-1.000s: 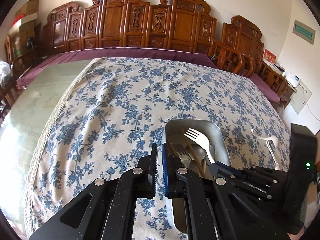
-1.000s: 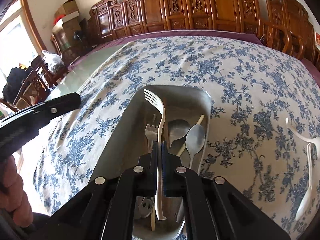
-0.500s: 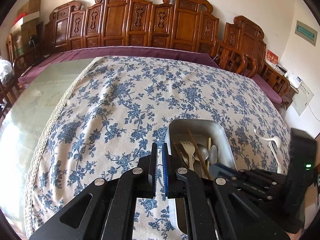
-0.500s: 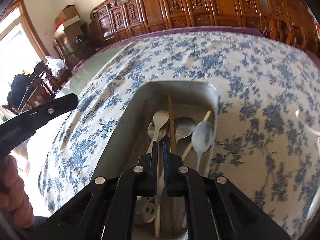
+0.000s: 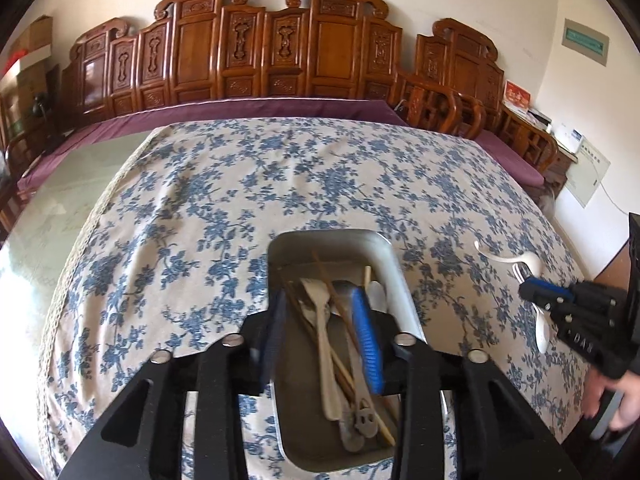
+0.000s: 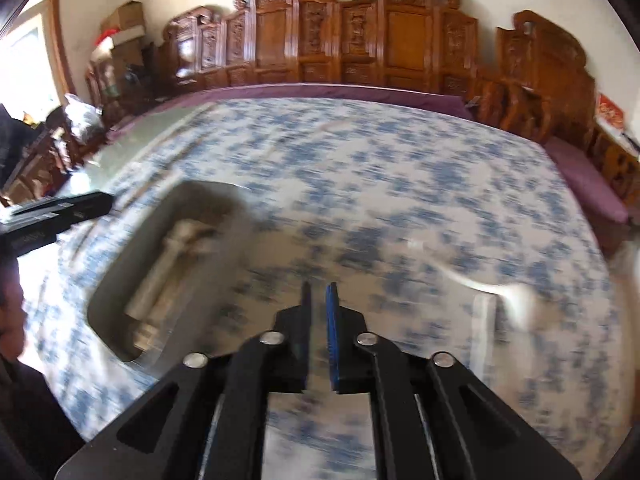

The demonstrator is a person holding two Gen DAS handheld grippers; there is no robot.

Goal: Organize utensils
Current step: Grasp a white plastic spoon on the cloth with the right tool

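Observation:
A metal tray (image 5: 328, 236) on the flowered tablecloth (image 5: 200, 220) holds a white fork (image 5: 325, 360), chopsticks (image 5: 320, 270) and metal spoons (image 5: 354, 436). My left gripper (image 5: 320, 322) hovers over the tray with its jaws opening; the utensils lie below them, and none is gripped. My right gripper (image 5: 526, 290) is off to the tray's right, beside two white spoons (image 5: 508, 258) on the cloth. In the blurred right wrist view its jaws (image 6: 318, 300) are opening with nothing between them, the tray (image 6: 120, 280) lies to the left, and the white spoons (image 6: 516, 300) to the right.
Carved wooden chairs (image 5: 280, 52) line the far side of the table. Bare glass table top (image 5: 52, 208) lies left of the cloth. A person's hand (image 5: 616, 400) holds the right gripper at the table's right edge.
The right gripper let go of the white fork, which now lies in the tray, and swung right toward the white spoons. The left gripper shifted over the tray and its jaws opened.

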